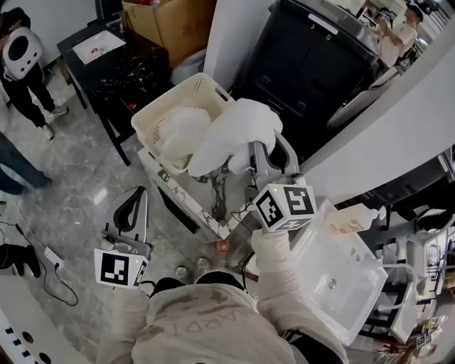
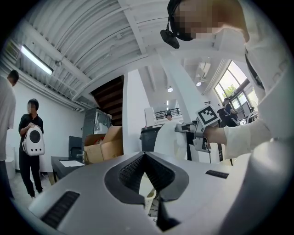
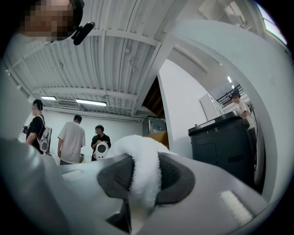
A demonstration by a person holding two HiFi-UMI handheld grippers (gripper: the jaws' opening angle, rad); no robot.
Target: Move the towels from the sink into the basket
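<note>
- The person's pale top [image 1: 192, 320] fills the bottom of the head view, with the right sleeve [image 1: 274, 284] reaching forward.
- The left claw [image 2: 145, 155] is low at the person's left, out over the grey floor [image 1: 71, 178]. Its jaws meet at the tips with nothing between them.
- The sink [image 1: 341, 306], a clear plastic tub with a drain in its floor, is close at the person's right, beside the right sleeve.
- The right claw [image 3: 146, 158] is raised in front of the person. Its jaws are clamped on a fold of white fluffy towel [image 1: 238, 131], which bulges up between the pads in the right gripper view.
- That towel hangs from the claw in a loose bundle, over the near right corner of the basket [image 1: 178, 89] and well apart from the sink.
- The basket is cream, with slotted walls, and is just beyond the claw.
- A second towel [image 1: 181, 131], also white, lies inside it, just beside the held one.
- A big black bin [image 1: 313, 64] is behind the basket to the right.
- A cardboard box [image 1: 174, 21] sits farther back, beside a black table [image 1: 106, 71] carrying a sheet of paper [image 1: 99, 46].
- At the far left a bystander [image 1: 21, 64] holds a white backpack.
</note>
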